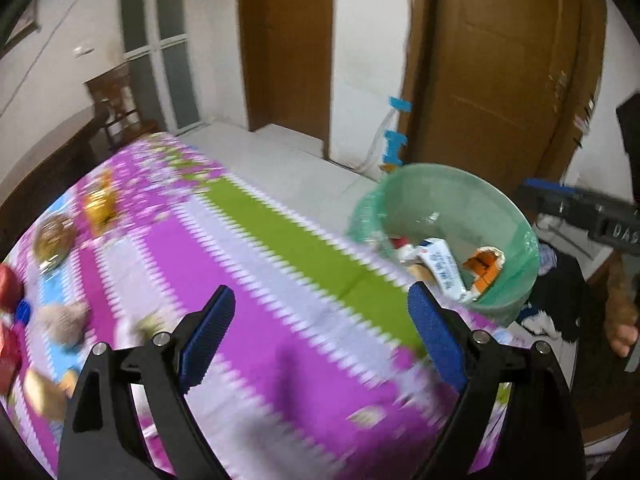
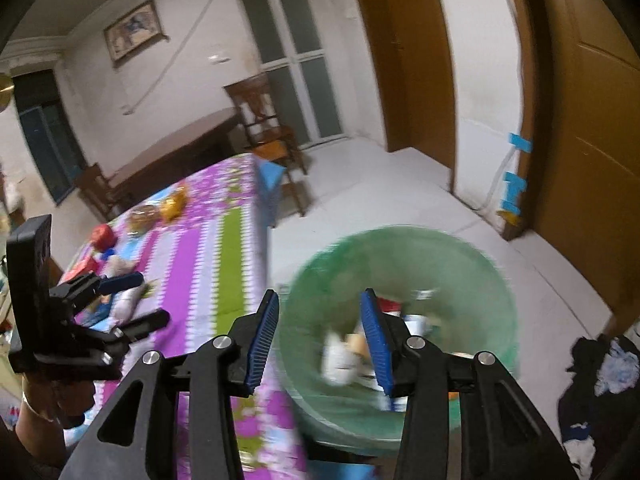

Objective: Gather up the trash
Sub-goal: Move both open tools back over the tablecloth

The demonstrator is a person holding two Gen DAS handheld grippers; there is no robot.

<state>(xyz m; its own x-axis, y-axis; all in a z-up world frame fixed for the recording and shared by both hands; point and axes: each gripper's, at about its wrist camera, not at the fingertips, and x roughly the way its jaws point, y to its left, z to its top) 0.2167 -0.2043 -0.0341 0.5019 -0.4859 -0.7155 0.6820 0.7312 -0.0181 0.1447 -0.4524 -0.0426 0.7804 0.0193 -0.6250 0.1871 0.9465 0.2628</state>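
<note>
Left gripper: the left gripper (image 1: 320, 344) hangs over the purple, green and white tablecloth (image 1: 280, 280) with its blue pads spread wide and nothing between them; it also shows at the left of the right wrist view (image 2: 136, 300), pointing toward the clutter
Right gripper: the right gripper (image 2: 320, 344) sits above the near rim of the bin (image 2: 460, 248), jaws about half apart and nothing clamped; the blurred white piece (image 2: 338, 360) seen between the pads lies down inside the bin, not in the grip
Trash already in: a white printed wrapper (image 1: 440, 268), an orange-and-white carton (image 1: 486, 270) and smaller scraps lie at the bottom of the green-lined bin (image 1: 480, 192)
Trash left: at the far-left part of the table a red item (image 2: 103, 236), a round brownish pack (image 1: 54, 240), a yellow wrapper (image 1: 100, 204), a pale crumpled lump (image 1: 66, 322) and a blue cap (image 1: 24, 310); blur hides what each is
Progress, as I judge it: partway, with several pieces binned and a cluster waiting
Edges: the bin stands on the floor tight against the table's right edge, its rim about level with the cloth
Open room: the middle of the cloth is bare, so a sweep from clutter to bin looks free; dark clothes (image 2: 596, 384) lie on the floor beyond the bin, and a wooden chair (image 2: 268, 128) stands past the table's far end
</note>
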